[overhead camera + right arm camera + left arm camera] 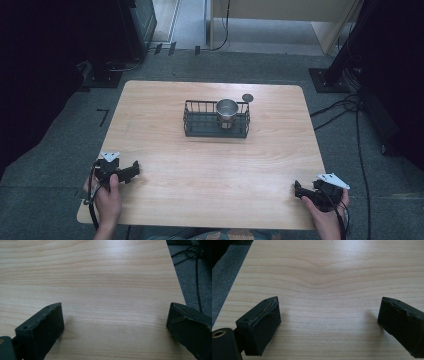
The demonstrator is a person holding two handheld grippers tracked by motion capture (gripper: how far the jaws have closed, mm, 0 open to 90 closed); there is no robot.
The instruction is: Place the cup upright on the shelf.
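The left gripper (329,322) has its two black padded jaws spread wide, with nothing between them but bare wood; both rest low on the table, their shadows falling just beside them. Its left finger (260,326) lies near the table's left edge, where grey carpet (223,277) shows past the board. The right gripper (113,326) is spread just as wide and holds nothing either. Its right finger (190,330) sits just at the table's right edge, with grey floor and loose black cables (197,270) beyond it.

In the high view the left gripper (125,172) lies at the near left corner of the pale rectangular wooden table (210,180), held by the person's left hand (106,200), jaws pointing inward across the board. The right gripper (302,192) lies at the near right corner in the person's right hand (327,212), jaws pointing inward as well.

Between the two grippers, and ahead of both, runs a broad stretch of bare wood. Well beyond the fingers, toward the far side of the table and about midway between its sides, stands a dark wire basket (192,120) of oblong shape. Inside its right half stands a shiny round metal cup (227,110), upright. Just beyond the basket's far right corner lies a small dark round disc (247,97), near the table's far edge.
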